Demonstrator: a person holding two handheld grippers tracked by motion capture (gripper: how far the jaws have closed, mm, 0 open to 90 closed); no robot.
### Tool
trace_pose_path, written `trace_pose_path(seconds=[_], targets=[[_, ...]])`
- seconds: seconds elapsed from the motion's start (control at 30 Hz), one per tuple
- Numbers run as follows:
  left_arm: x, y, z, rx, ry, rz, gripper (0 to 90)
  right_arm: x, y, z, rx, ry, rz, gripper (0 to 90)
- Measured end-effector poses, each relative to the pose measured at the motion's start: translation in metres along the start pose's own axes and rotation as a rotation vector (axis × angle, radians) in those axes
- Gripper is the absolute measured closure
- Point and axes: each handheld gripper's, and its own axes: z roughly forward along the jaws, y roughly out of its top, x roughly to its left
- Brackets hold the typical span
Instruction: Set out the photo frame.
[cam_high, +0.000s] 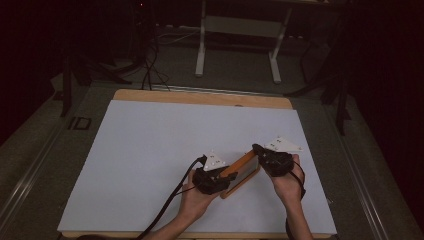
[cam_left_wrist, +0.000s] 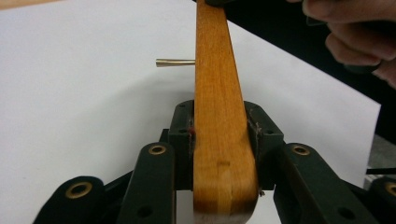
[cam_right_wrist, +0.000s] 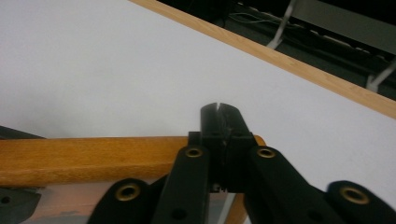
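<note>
Nearest the lens in the left gripper view: rounded end of wooden frame (cam_left_wrist: 224, 154) at lower centre, clamped edge-on between the two black jaws of left gripper (cam_left_wrist: 225, 133), pads pressing on both of its side faces. Rising from there straight to the top edge of the frame as a narrow orange-brown bar. Jutting leftward from the bar at upper centre, thin metal pin (cam_left_wrist: 175, 62). White sheet (cam_left_wrist: 84, 107) behind, across the left and middle. Fingers of the other hand curled at upper right, over a dark background.

High view, left to right: white sheet (cam_high: 150, 165) over most of table (cam_high: 200, 96), light wood rim bare along the top edge. Lower centre, left gripper (cam_high: 220, 176) with a black cable trailing toward the bottom edge and a grey three-cornered plate on top, gripping the lower left part of wooden frame (cam_high: 241, 167). Frame lying slantwise, from lower centre up toward centre right, its inside too dim to make out. Just right of it, right gripper (cam_high: 257, 150) at the frame's upper right end, plate on top, hand below.

Right gripper view: wooden frame (cam_right_wrist: 88, 156) as a level bar across the lower left, running behind the jaws. Right gripper (cam_right_wrist: 219, 119) at centre, jaws fully closed, only a hairline slit between the tips. Whether anything is pinched between them cannot be told. Table rim (cam_right_wrist: 289, 60) slanting across the upper right.
</note>
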Motion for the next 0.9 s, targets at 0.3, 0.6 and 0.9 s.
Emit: trace_pose_path(seconds=[0.3, 0.6, 0.9], targets=[[0.005, -0.033, 0.003, -0.008, -0.021, 0.001, 47.2, 0.004, -0.001, -0.001, -0.003, 0.005, -0.016, 89.9], [0.005, -0.052, 0.011, 0.084, -0.043, 0.036, 57.1, 0.004, -0.004, -0.003, -0.016, 0.002, -0.003, 89.9], [0.007, -0.048, 0.013, 0.126, -0.02, 0.078, 69.0, 0.008, -0.003, 0.0, -0.028, 0.007, -0.009, 89.9]])
